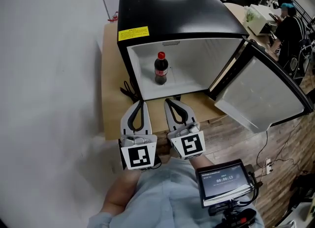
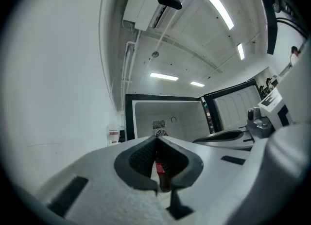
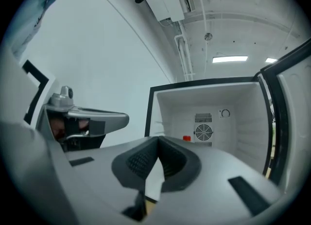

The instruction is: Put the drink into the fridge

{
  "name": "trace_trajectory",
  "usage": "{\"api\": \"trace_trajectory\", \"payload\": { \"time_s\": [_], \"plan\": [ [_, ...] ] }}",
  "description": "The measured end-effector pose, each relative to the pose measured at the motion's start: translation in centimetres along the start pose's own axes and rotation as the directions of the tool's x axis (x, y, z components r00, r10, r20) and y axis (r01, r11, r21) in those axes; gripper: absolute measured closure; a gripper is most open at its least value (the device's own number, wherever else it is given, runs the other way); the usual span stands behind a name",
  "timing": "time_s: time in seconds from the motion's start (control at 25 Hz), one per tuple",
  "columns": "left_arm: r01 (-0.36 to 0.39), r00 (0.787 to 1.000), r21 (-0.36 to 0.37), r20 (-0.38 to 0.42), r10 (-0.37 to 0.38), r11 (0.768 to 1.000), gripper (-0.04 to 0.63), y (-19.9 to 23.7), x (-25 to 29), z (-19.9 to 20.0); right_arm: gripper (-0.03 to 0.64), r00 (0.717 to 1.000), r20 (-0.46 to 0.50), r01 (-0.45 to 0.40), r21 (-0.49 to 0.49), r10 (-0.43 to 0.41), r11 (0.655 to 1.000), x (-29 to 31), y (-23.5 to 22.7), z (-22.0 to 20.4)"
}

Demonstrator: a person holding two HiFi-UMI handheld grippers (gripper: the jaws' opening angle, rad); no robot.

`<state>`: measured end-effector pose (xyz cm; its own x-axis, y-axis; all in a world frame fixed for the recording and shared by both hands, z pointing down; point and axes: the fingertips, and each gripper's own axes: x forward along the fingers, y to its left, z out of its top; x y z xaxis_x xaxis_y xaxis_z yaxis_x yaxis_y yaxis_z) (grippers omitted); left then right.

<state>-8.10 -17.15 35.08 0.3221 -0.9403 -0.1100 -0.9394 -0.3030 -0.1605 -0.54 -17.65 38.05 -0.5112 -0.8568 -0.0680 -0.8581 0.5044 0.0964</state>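
Head view, drink (image 1: pixel 161 68) upright inside open fridge (image 1: pixel 172 10), left gripper (image 1: pixel 141 102), right gripper (image 1: pixel 169 100) outside, fingers closed, empty.

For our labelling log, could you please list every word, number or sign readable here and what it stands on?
Yellow label on the fridge: print too small to read.
Red label on the bottle: unreadable.
Screen: "00:00", then blurred digits.
Cubes on left gripper and right gripper: square marker patterns, no words.
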Motion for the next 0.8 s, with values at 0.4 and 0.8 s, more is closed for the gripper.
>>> {"api": "trace_trajectory", "payload": {
  "time_s": [0.4,0.8],
  "plan": [
    [0.022,1.000,-0.002,0.013,-0.022,1.000,0.586,-0.42,-0.17,0.27,0.614,1.000,0.005,-0.001,-0.006,0.002,1.000,0.03,0.36,-0.05],
    [0.028,1.000,-0.005,0.010,-0.028,1.000,0.586,-0.44,-0.31,0.19,0.614,1.000,0.009,-0.004,-0.009,0.004,1.000,0.02,0.73,0.31]
  ]
}}
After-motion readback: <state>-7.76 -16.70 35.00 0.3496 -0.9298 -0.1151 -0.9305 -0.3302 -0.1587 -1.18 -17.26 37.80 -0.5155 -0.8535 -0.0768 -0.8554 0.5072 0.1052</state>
